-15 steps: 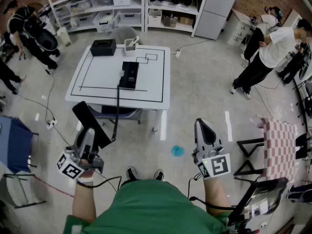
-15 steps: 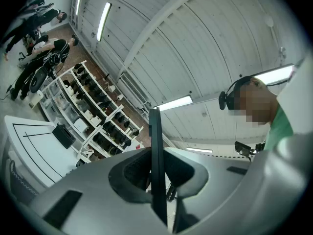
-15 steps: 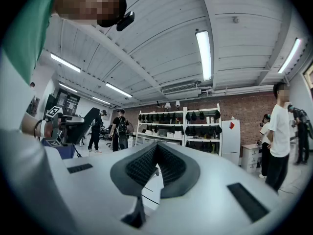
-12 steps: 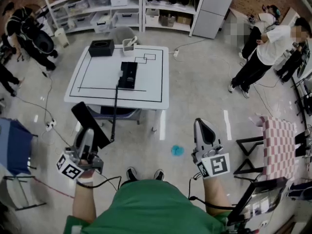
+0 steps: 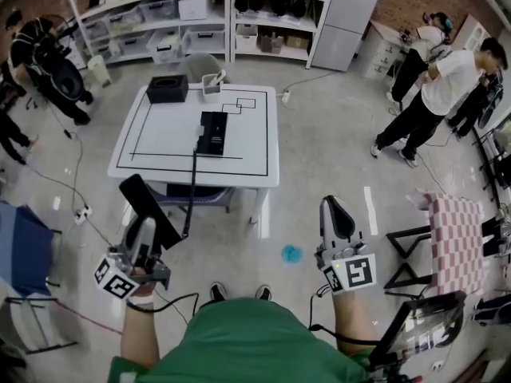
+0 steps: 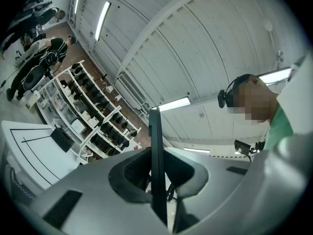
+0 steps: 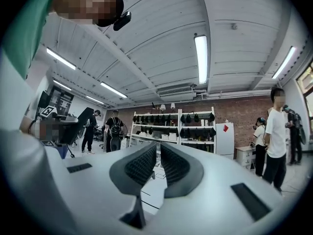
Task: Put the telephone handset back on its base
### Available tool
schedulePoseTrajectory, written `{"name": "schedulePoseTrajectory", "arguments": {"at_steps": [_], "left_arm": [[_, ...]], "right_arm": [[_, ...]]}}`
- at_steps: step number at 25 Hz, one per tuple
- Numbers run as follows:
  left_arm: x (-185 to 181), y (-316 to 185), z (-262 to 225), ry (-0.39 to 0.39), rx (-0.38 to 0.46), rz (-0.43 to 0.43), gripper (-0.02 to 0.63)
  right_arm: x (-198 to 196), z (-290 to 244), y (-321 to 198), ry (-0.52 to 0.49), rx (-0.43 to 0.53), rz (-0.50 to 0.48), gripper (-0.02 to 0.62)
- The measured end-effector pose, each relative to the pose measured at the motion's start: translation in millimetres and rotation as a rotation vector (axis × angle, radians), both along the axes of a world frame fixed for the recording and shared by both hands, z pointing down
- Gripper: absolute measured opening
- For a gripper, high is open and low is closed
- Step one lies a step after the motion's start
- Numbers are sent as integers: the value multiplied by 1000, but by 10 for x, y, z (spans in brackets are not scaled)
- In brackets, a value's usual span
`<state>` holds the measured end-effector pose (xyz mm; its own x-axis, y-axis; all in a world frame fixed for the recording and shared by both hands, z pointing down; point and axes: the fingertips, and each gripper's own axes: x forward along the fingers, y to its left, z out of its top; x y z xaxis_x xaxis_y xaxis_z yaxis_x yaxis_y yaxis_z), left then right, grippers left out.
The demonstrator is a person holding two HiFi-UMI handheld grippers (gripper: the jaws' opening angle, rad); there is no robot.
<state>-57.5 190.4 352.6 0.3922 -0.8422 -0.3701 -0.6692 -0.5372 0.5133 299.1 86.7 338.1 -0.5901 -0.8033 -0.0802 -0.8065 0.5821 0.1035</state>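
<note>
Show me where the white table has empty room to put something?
The white table is bare left of the black telephone base, in front of the black box; also right of the base. The back edge is crowded: box and white cup.

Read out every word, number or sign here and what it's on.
No legible words or numbers anywhere.
Cubes on the left gripper and right gripper: square black-and-white patterns, no text.
Red tag on the white cabinet: too small to read.
Shelf bins: labels, if any, too small to read.
</note>
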Motion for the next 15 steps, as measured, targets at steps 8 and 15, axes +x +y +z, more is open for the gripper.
{"name": "schedulePoseTrajectory", "arguments": {"at_steps": [8, 15], "left_arm": [[-405, 57, 132, 31, -5, 7, 86], [-912, 72, 286, 63, -11, 28, 86]], "right_arm": [[-424, 3, 109, -77, -47, -55, 240], [-1045, 48, 143, 22, -44, -75, 283]]}}
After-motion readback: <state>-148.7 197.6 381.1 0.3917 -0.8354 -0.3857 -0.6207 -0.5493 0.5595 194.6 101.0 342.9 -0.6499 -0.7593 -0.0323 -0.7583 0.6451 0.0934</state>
